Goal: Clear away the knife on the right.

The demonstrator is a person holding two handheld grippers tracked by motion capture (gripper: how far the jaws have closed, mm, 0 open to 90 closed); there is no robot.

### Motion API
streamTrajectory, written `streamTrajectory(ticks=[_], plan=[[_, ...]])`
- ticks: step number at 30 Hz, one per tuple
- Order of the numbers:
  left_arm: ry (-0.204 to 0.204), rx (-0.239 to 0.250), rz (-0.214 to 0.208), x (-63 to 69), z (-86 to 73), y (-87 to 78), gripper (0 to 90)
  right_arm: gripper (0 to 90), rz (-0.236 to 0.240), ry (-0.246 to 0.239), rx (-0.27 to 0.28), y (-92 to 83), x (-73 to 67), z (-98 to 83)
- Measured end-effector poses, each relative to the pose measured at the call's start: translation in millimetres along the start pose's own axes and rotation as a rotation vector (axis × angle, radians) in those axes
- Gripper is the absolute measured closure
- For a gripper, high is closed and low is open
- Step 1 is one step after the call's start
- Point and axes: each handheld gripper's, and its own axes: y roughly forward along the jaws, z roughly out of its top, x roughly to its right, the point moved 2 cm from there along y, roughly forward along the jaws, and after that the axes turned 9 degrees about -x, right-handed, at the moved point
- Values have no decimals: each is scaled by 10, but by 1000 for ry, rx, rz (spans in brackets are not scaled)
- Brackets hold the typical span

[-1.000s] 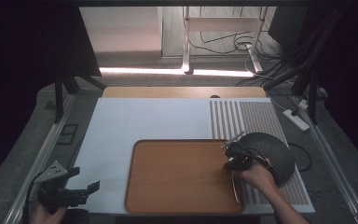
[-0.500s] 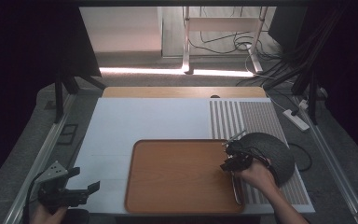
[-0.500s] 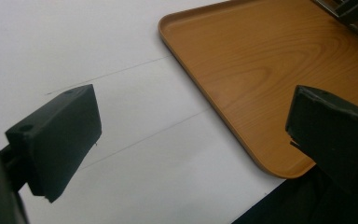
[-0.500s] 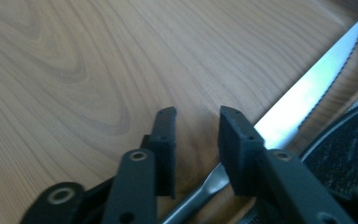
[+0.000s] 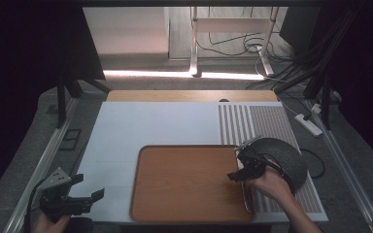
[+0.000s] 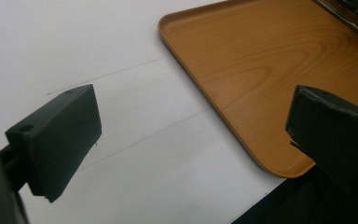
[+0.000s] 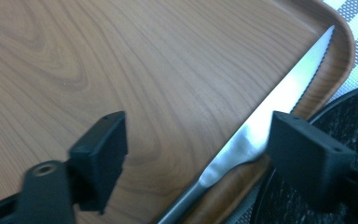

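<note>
R gripper [image 7: 196, 154] jaws wide, just been opening; knife [image 7: 279, 100] lies free btwn them on tray [image 7: 121, 70] edge, blade tip toward 1 o'clock.

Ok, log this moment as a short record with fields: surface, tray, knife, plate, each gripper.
surface: white table top with a striped mat at its right
tray: wooden tray, bare but for the knife
knife: table knife along the tray's right rim, serrated blade
plate: dark plate just right of the tray
right gripper: jaws just opened, knife between them, not pressed
left gripper: open, holding nothing, over the white top
</note>
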Motion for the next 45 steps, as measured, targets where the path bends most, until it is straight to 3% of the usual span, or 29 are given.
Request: streamTrajectory(ticks=[2,12,21,30,45], plan=[[0,0,0,-1,0,0,34,119,-13,2,13,-17,-11,-12],[-1,1,0,-2,-1,-1,33,73,16,-26,72,-132,-69,-79],[0,1,0,-2,-2,-2,33,0,4,-43,112,-181,-97,-144],[0,1,0,-1,-2,-1,33,0,6,-13,168,-253,-71,-258],[-3,1,0,-3,-2,-2,33,0,13,24,196,-322,-58,-441]])
